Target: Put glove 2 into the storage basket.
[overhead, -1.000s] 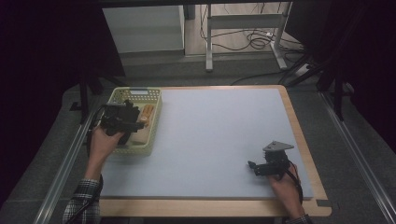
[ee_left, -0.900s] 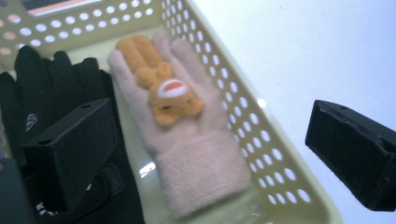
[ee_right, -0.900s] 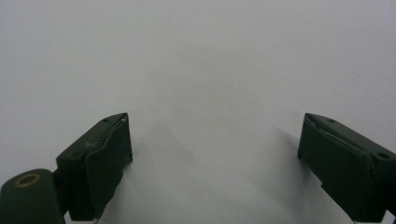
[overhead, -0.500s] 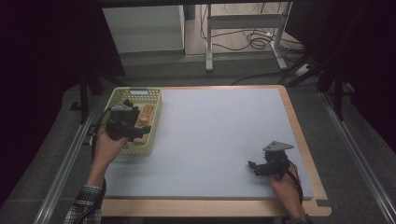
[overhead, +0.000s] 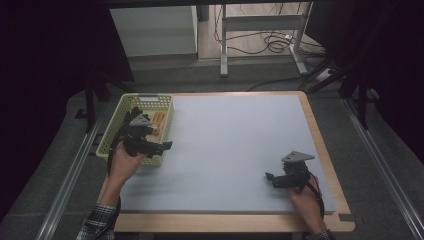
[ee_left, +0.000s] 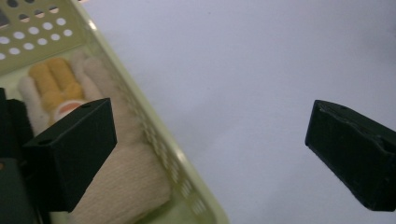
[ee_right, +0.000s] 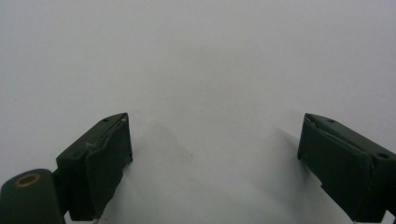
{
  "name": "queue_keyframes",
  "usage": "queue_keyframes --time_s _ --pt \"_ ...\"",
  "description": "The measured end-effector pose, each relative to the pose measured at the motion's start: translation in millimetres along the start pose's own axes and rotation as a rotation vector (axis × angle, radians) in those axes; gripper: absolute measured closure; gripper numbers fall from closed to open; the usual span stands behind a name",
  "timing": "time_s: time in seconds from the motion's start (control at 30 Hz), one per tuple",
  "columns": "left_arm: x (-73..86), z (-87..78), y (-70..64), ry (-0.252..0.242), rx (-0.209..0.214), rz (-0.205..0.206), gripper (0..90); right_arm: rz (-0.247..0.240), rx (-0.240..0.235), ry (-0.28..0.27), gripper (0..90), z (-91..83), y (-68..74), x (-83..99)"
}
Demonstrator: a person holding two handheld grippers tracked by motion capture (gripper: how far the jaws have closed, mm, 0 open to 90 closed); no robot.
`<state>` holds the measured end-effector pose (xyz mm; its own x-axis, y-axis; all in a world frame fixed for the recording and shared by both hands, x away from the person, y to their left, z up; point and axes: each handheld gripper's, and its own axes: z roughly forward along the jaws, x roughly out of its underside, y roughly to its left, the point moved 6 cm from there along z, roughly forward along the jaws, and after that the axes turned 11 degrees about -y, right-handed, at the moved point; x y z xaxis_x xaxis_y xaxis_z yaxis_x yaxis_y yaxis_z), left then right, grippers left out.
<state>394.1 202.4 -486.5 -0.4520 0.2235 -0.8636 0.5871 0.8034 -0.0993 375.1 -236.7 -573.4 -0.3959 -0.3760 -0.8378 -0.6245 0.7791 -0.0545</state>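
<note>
Table (overhead: 240,150) — left gripper (overhead: 159,146) straddles basket (overhead: 116,131) rim.

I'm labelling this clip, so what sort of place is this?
Probably a lab or workshop recording bench: a wood-edged table under a fixed camera, bare desk legs with loose cables behind, and a hand-held gripper in each hand.

Pale grey mat (overhead: 240,145) on a wood-edged table (overhead: 327,165); behind it, grey carpet floor (overhead: 250,75), white metal desk legs (overhead: 223,45), tangled black cables (overhead: 272,45)
</note>
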Motion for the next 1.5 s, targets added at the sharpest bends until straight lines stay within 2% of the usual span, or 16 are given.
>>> queue_keyframes --time_s 0.7,1.5 --pt "6.8 13.8 -38.5 -0.018 0.079 0.047 2.4 0.0 0.001 0.0 9.6 0.0 0.1 0.0" --pt "20.1 28.8 -67.6 -0.036 0.139 0.053 2.4 0.0 0.0 -0.001 9.6 0.0 0.1 0.0"
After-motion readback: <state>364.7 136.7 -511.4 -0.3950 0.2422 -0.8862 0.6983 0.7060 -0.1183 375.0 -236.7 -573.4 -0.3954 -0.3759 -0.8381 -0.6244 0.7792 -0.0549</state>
